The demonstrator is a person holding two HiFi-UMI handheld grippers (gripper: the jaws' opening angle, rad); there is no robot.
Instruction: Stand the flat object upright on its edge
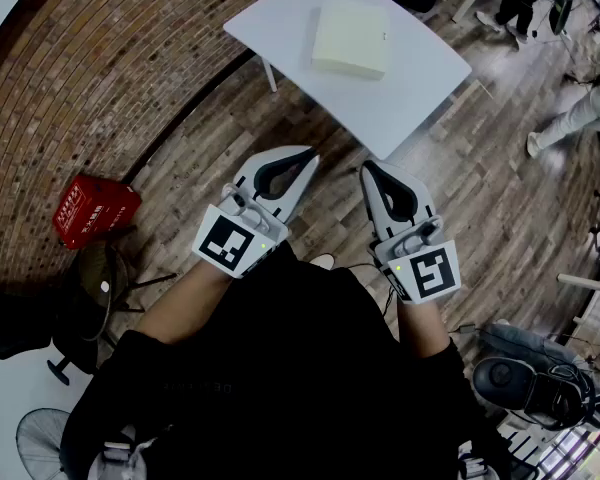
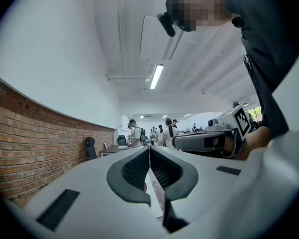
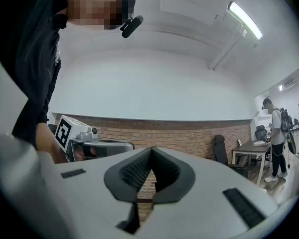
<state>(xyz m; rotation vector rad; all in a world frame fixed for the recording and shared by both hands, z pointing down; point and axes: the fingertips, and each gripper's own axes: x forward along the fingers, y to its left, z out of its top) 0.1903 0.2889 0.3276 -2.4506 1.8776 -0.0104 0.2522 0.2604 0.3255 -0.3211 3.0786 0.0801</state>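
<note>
**White table carries one flat cream object; both grippers closed, nothing held**

One white table point(image 1: 280, 23) stands at the upper centre of the head view, on a wood-plank floor point(image 1: 480, 168). One flat object point(image 1: 351, 38), cream and roughly square, lies face down on the tabletop, towards the table's far side. It is not on its edge. One small dark item sits at the table's top edge; it is cut off by the frame and cannot be identified.

Two grippers are in view, side by side at mid-frame over the floor, below the table's near corner and well apart from the flat object. The left gripper point(image 1: 313, 158) has its jaws together with nothing between them, as its own view confirms. The right gripper point(image 1: 366, 168) likewise has its jaws pressed together and empty.

One red crate point(image 1: 95, 210) stands at the left of the frame, at the foot of a brick wall point(image 1: 110, 68). One fan point(image 1: 45, 438) shows at the lower left. Two people are partly visible at the upper right.
</note>
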